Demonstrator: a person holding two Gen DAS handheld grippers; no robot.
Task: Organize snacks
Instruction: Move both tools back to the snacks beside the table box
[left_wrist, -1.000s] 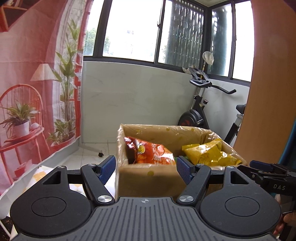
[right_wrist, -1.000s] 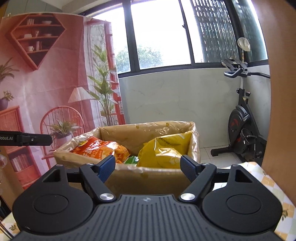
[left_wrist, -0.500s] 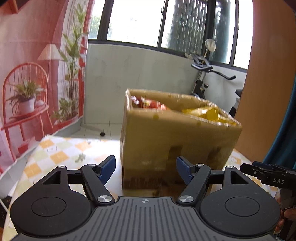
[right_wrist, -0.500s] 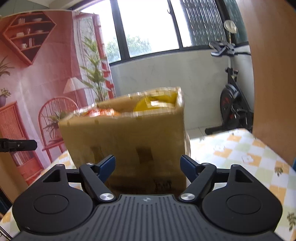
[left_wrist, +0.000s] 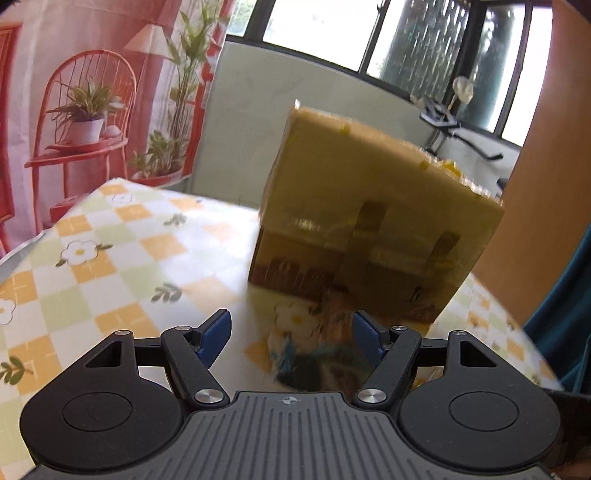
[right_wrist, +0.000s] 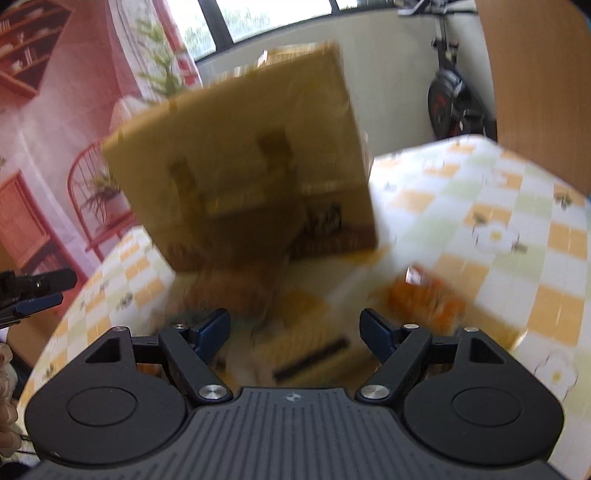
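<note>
left wrist view: our left gripper (left_wrist: 290, 338) and right gripper (right_wrist: 294, 331) gape empty over blurred snack packets (left_wrist: 314, 356) before the box (left_wrist: 373, 221); rushing in, we might knock one aside.

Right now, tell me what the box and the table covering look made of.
The box: brown corrugated cardboard by its look, matte, with glossy tape strips on its side. The table covering: probably vinyl or oilcloth, a printed check with flowers; its sheen mirrors the box. Blur leaves both uncertain.
</note>
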